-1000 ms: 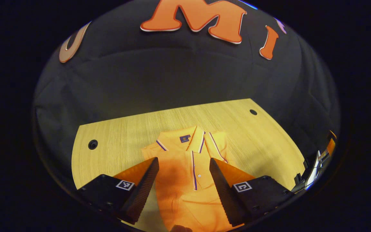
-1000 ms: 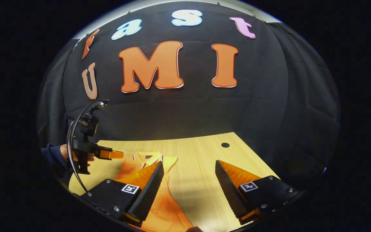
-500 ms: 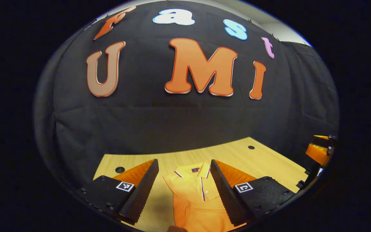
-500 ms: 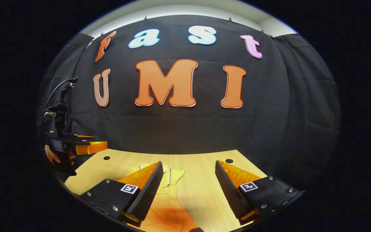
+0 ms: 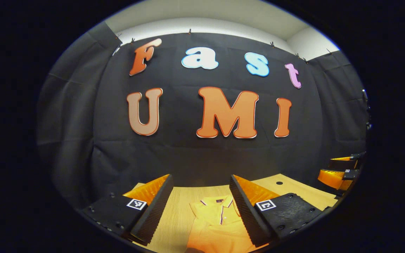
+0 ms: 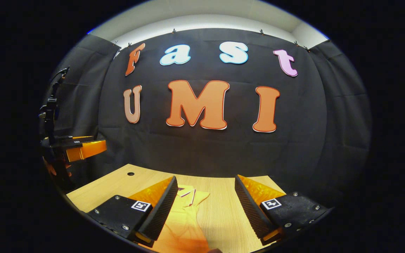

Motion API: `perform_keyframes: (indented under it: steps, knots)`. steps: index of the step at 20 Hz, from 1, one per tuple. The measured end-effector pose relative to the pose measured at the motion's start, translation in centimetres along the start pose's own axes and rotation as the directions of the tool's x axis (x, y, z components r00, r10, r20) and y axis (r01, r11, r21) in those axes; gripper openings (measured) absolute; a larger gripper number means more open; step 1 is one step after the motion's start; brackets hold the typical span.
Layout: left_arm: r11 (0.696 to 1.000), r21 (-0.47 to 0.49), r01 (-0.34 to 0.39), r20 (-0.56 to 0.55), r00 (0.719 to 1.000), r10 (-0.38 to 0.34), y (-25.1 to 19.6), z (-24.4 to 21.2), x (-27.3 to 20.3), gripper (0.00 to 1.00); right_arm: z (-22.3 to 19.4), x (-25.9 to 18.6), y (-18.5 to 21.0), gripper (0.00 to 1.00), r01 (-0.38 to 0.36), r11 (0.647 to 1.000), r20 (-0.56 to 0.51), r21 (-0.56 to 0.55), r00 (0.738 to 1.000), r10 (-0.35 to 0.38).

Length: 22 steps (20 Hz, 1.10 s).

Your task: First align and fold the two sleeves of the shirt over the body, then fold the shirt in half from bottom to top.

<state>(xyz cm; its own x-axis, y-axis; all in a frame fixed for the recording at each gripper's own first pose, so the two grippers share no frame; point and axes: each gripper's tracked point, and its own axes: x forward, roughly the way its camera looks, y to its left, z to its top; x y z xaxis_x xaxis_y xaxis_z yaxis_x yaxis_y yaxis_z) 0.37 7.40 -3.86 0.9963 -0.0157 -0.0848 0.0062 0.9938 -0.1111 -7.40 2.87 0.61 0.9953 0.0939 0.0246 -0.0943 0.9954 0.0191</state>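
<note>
An orange polo shirt (image 5: pixel 213 225) with dark-trimmed collar lies on the wooden table (image 5: pixel 180 211), collar toward the far wall, its sleeves lying over the body. My left gripper (image 5: pixel 201 182) hovers open above it, nothing between its fingers. In the right gripper view the shirt (image 6: pixel 185 218) lies low and left of centre, partly behind the left finger. My right gripper (image 6: pixel 206 182) is open and holds nothing, raised above the table. The left gripper (image 6: pixel 79 149) appears at the far left of that view, held by a hand. The right gripper (image 5: pixel 339 170) appears at the right edge of the left gripper view.
The table (image 6: pixel 223 214) has small round holes near its far corners (image 5: pixel 279 183) (image 6: pixel 130 173). Black cloth walls the booth behind the table. Bare wood lies to either side of the shirt.
Both grippers have lifted up and tilted back, away from the shirt; the shirt now sits lower and smaller in both views. Both stayed open. The shirt has not moved.
</note>
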Motion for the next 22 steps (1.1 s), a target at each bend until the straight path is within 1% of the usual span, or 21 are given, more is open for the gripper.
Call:
perform_keyframes:
  steps: [2, 3, 4, 5, 6, 7, 8, 9, 11, 14, 16, 18, 21, 22]
  knots:
    - [0.999, 0.017, -0.036, 0.069, 0.997, 0.035, 0.0, 1.4, -2.8, 0.96, 0.1, -1.4, -0.3, 0.99, -0.021, 1.0, 0.02, -0.002, 1.0, 0.021]
    - [0.999, 0.017, -0.048, 0.085, 0.995, 0.046, -0.1, 1.9, -4.0, 0.94, 0.2, -2.1, -0.4, 0.99, -0.031, 0.999, 0.034, -0.007, 0.999, 0.031]
    - [0.998, 0.012, -0.061, 0.098, 0.993, 0.059, -0.3, 2.0, -5.5, 0.96, 0.4, -2.6, -0.3, 0.99, -0.041, 0.999, 0.046, -0.011, 0.998, 0.041]
    - [0.998, 0.011, -0.065, 0.1, 0.993, 0.064, -0.7, 2.0, -6.5, 0.96, 0.4, -3.1, -0.3, 0.98, -0.053, 0.998, 0.06, -0.013, 0.997, 0.054]
    - [0.996, 0.012, -0.085, 0.098, 0.992, 0.083, -0.7, 1.6, -7.7, 0.96, 0.2, -3.5, -0.2, 0.99, -0.073, 0.997, 0.069, -0.015, 0.995, 0.074]
    - [0.995, 0.02, -0.093, 0.084, 0.992, 0.091, -0.9, 1.0, -8.4, 0.94, -0.6, -3.6, 0.0, 0.98, -0.091, 0.996, 0.053, -0.016, 0.994, 0.092]
    - [0.994, 0.035, -0.104, 0.056, 0.993, 0.102, -1.2, 0.1, -9.0, 0.94, -1.6, -3.8, 0.0, 0.98, -0.106, 0.994, 0.024, -0.01, 0.994, 0.107]
    - [0.993, 0.05, -0.105, 0.017, 0.994, 0.104, -1.3, -1.1, -9.5, 0.96, -2.7, -4.2, 0.0, 0.98, -0.123, 0.992, -0.009, -0.001, 0.992, 0.123]
    - [0.993, 0.065, -0.097, -0.048, 0.994, 0.1, -2.0, -3.3, -10.6, 0.97, -4.5, -4.7, 0.1, 0.99, -0.15, 0.989, -0.066, 0.005, 0.986, 0.15]
    - [0.995, 0.058, -0.081, -0.139, 0.986, 0.088, -2.1, -6.8, -11.6, 0.96, -7.9, -5.6, -0.3, 0.98, -0.164, 0.986, -0.155, 0.012, 0.974, 0.164]
    - [0.995, 0.072, -0.076, -0.211, 0.973, 0.09, -1.4, -9.5, -12.1, 0.98, -10.7, -6.0, -0.5, 0.99, -0.165, 0.986, -0.229, 0.011, 0.96, 0.163]
    - [0.994, 0.092, -0.059, -0.298, 0.951, 0.085, -1.1, -12.3, -12.4, 0.99, -13.8, -6.7, -0.7, 0.99, -0.157, 0.987, -0.314, 0.046, 0.935, 0.163]
    - [0.994, 0.103, -0.033, -0.443, 0.894, 0.076, -0.6, -16.9, -13.4, 0.99, -18.4, -7.8, -0.7, 0.99, -0.125, 0.983, -0.442, 0.131, 0.881, 0.171]
    - [0.995, 0.093, -0.026, -0.492, 0.868, 0.069, -0.2, -18.6, -13.9, 0.99, -19.9, -8.1, -0.7, 0.98, -0.117, 0.982, -0.485, 0.148, 0.857, 0.175]
